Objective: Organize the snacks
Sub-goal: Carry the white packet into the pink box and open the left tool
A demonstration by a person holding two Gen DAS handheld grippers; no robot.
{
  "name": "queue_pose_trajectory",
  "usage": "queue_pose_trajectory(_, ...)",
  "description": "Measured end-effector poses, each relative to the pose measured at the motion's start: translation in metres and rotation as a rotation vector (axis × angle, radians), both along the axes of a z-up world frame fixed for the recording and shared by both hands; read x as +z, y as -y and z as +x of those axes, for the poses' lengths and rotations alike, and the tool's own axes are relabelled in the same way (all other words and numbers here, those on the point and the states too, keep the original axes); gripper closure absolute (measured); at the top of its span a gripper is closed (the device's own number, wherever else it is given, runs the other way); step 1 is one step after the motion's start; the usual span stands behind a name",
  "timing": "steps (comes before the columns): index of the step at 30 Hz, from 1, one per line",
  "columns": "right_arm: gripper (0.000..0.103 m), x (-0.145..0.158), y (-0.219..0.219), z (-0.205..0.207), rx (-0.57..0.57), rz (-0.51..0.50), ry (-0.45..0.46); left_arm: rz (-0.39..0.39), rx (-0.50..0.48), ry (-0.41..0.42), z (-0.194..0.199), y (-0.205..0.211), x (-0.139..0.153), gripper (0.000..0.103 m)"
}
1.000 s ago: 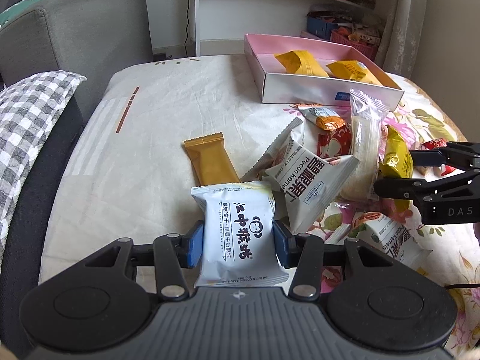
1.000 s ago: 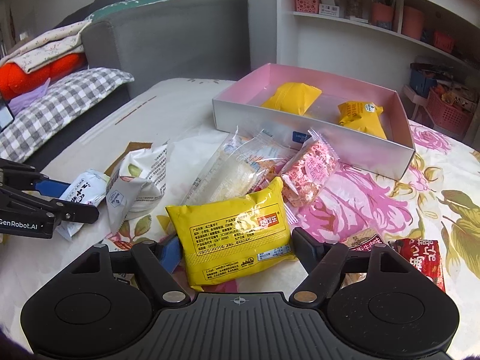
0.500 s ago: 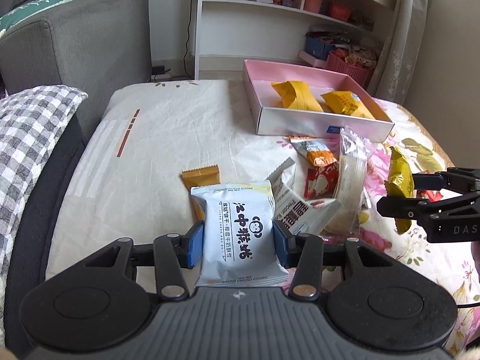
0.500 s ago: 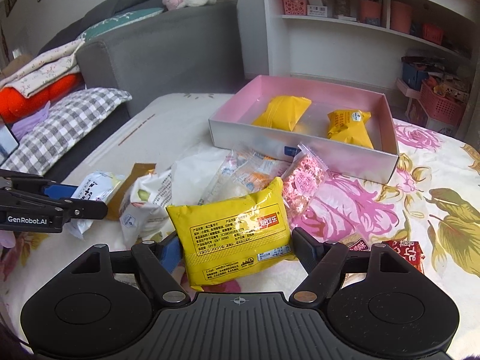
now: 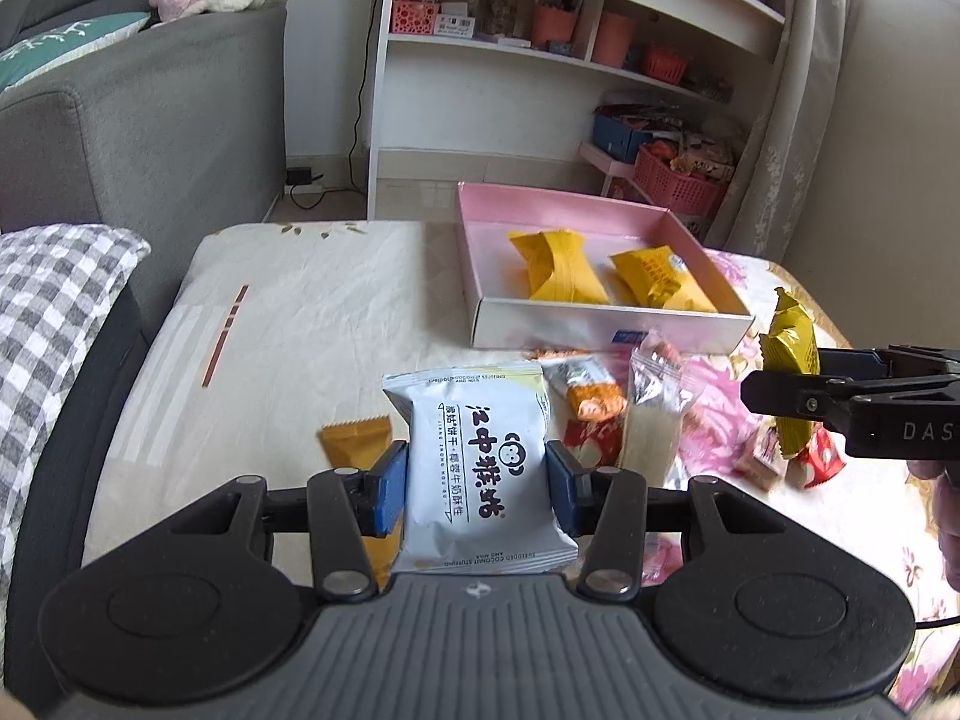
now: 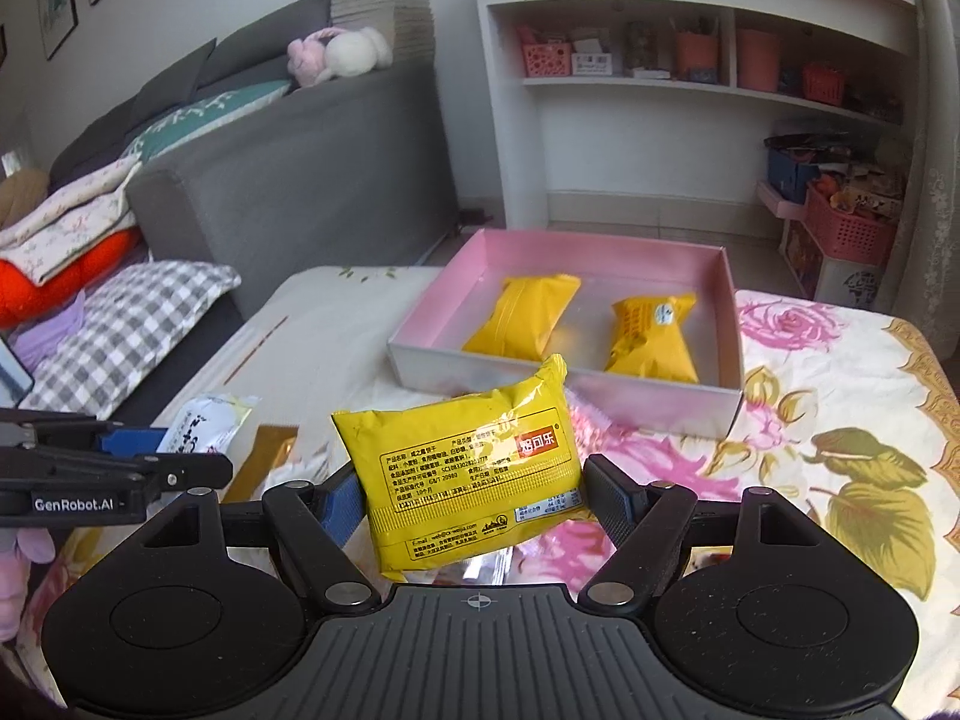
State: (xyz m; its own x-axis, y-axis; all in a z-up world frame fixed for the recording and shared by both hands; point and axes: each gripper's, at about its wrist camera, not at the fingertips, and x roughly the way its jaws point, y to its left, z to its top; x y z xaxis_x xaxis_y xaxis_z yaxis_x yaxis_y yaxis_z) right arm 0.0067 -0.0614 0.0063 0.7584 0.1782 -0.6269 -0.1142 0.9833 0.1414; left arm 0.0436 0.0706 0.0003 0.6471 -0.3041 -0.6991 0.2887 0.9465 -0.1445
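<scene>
**Both grippers carry a snack**

Left wrist view: the left gripper (image 5: 477, 483) has its fingers clamped on a white packet (image 5: 477, 462); loose snacks (image 5: 591, 399) lie before the pink box (image 5: 606, 324).

Right wrist view: the right gripper (image 6: 474, 495) has its fingers clamped on a yellow packet (image 6: 468, 468), and the box's floor holds two yellow packs (image 6: 522, 321).

White pkt (image 5: 480, 468) w/ black print; yellow pkt (image 6: 474, 474); pink box (image 6: 729, 324); grey-white check pillow (image 5: 54, 300); pink-rose floral sheet (image 6: 840, 420).

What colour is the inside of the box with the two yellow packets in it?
Pink inside, with white outer walls. The box shows best in the right wrist view.
</scene>
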Motion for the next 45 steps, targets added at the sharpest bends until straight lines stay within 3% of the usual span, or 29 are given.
queue_pose_trajectory(9,0.026,0.013,0.022,0.018,-0.096,0.048,0.008,-0.050,0.006,0.012,0.018,0.017,0.011,0.059)
queue_pose_trajectory(18,0.026,0.008,0.043,0.045,-0.190,0.097,-0.011,-0.090,0.042,0.019,0.048,0.038,0.011,0.059)
queue_pose_trajectory(25,0.026,-0.004,0.063,0.077,-0.233,0.147,-0.033,-0.037,0.029,0.055,0.089,0.068,-0.003,0.059)
queue_pose_trajectory(28,0.026,-0.012,0.073,0.091,-0.241,0.195,-0.052,-0.003,0.024,0.040,0.107,0.078,-0.014,0.059)
queue_pose_trajectory(35,0.026,-0.030,0.085,0.115,-0.257,0.190,-0.070,0.051,0.016,0.015,0.129,0.091,-0.037,0.059)
queue_pose_trajectory(45,0.026,-0.045,0.074,0.140,-0.249,0.140,-0.072,0.000,0.007,0.038,0.152,0.093,-0.045,0.059)
